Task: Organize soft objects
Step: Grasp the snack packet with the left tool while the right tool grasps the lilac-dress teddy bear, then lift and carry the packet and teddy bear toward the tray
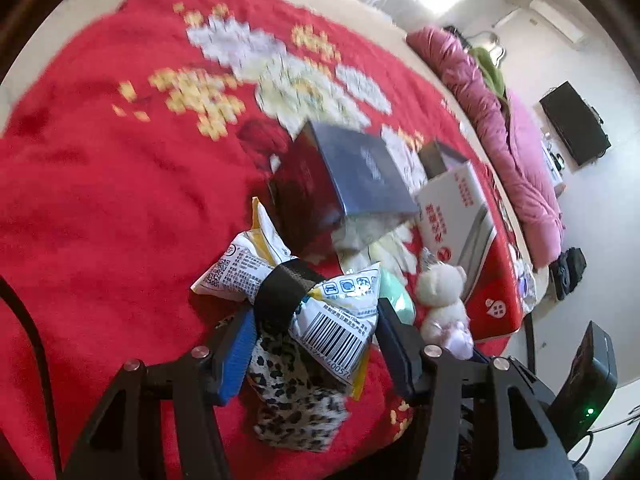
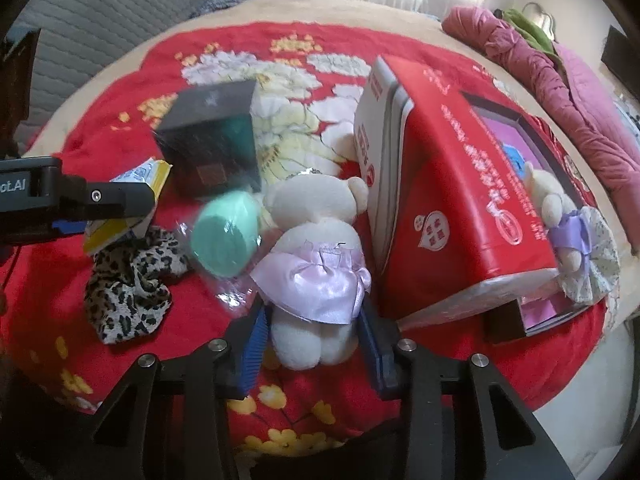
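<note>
My left gripper point(image 1: 314, 338) stands open around a white and yellow packet point(image 1: 296, 292) bound by a black band, over a leopard-print cloth point(image 1: 294, 404). From the right wrist view this gripper point(image 2: 116, 204) is at the left, over the packet point(image 2: 132, 184) and the cloth point(image 2: 128, 280). My right gripper point(image 2: 314, 336) is open with its pads on either side of a white teddy bear in a pink dress point(image 2: 316, 256); the bear also shows in the left wrist view point(image 1: 442, 300). A mint-green sponge point(image 2: 226, 236) lies beside the bear.
A red floral blanket point(image 2: 120, 360) covers the bed. A dark box point(image 2: 212, 140) stands behind the sponge. A red and white carton point(image 2: 460, 208) lies at right, beside an open box point(image 2: 540, 312) with a second bear point(image 2: 560, 216). Pink bedding point(image 2: 580, 92) lies far right.
</note>
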A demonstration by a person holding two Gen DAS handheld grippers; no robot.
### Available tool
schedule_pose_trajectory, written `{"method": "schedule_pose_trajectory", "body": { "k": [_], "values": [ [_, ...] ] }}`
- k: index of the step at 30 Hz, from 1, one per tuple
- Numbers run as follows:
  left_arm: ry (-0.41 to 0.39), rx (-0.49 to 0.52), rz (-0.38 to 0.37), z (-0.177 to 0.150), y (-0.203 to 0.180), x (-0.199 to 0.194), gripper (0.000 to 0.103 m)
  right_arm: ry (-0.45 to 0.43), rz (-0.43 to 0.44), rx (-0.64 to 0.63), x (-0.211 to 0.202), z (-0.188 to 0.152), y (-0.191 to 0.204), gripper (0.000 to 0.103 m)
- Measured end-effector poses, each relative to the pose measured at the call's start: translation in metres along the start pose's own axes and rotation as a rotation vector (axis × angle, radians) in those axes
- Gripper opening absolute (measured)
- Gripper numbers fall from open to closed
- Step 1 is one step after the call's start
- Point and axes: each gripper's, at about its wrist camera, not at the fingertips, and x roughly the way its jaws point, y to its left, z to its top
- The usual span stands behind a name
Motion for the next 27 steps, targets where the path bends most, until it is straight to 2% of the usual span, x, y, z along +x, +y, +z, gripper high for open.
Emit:
{"method": "schedule_pose_trajectory", "body": {
  "k": [5, 9, 15, 23, 27],
  "values": [
    [-0.052, 0.011, 0.003, 0.001, -0.002, -0.018, 0.058, -0.076, 0.024, 0.006, -0.023, 0.001, -0.001, 0.043],
    [-0.087, 0.005, -0.039, 0.003, -0.003, -0.030, 0.058, -0.121, 0.045, 0.012, -0.035, 0.004, -0.004, 0.043],
    [-0.072, -0.021, -0.046, 0.004, 0.010, -0.022, 0.059, -0.099, 0.065, 0.018, -0.033, 0.001, -0.005, 0.043],
    [-0.062, -0.062, -0.016, 0.003, 0.032, -0.014, 0.060, -0.086, 0.077, 0.016, -0.029, 0.001, -0.005, 0.043],
    [-0.062, -0.058, -0.011, 0.005, 0.035, -0.013, 0.063, -0.079, 0.083, 0.020, -0.027, 0.001, -0.006, 0.043]
  ]
}}
